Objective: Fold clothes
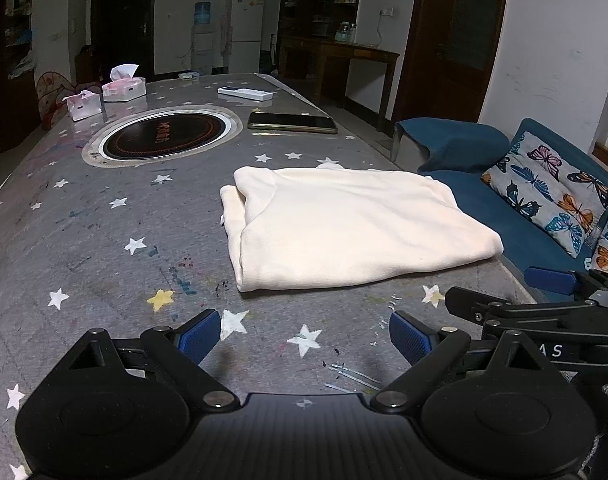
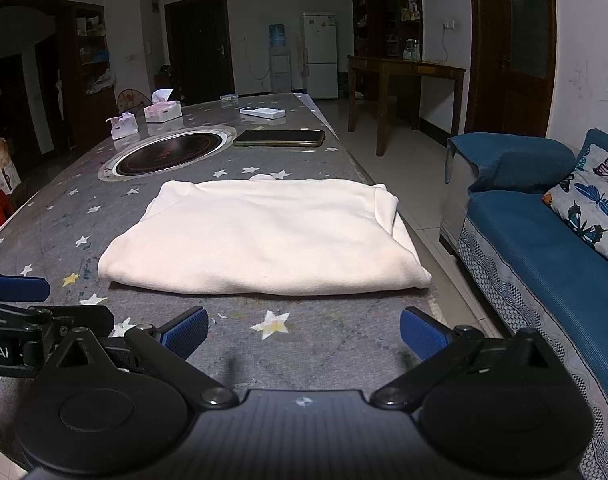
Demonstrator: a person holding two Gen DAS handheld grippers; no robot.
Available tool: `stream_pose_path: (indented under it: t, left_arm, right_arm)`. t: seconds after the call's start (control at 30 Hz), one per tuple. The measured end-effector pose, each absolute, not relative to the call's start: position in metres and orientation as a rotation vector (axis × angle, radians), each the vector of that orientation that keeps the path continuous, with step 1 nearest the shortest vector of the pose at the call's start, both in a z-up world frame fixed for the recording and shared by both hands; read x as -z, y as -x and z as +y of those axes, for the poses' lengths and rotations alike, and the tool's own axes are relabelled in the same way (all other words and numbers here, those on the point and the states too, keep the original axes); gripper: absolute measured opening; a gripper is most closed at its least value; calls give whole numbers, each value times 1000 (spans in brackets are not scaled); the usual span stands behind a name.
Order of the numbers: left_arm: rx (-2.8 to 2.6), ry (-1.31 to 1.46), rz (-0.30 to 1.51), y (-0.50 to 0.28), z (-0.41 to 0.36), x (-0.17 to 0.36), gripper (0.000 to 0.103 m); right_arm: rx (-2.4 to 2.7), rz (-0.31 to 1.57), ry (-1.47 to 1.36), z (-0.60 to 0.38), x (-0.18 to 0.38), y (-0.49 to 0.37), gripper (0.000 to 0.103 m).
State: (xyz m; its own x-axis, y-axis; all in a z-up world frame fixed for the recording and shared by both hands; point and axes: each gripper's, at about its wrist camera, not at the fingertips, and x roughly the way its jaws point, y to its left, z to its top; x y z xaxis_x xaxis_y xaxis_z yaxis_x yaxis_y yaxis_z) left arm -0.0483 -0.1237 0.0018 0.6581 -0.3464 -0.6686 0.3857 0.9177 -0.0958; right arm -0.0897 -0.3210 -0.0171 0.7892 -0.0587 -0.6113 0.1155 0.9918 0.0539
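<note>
We see the long grey star-printed table [image 2: 56, 216] carrying the cream folded soft-knit garment [image 2: 260, 236], its right edge near the table's side; a careless tug could slide it off. Our left gripper [image 1: 304, 334] and right gripper [image 2: 304, 330] hover spread wide, empty. The garment's inner layers are hidden.

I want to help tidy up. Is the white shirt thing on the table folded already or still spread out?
Folded. The cream garment lies as a compact rectangle on the table, with stacked layers visible along its edges. Neither gripper touches it.
</note>
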Motion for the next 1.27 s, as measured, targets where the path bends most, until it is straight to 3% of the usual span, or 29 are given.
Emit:
stream_pose_path:
  t: [1.27]
  left_arm:
    - [407,-55,752,41,-122,-3,94]
  right_arm:
    - [81,664,-74,-317,17,85,103]
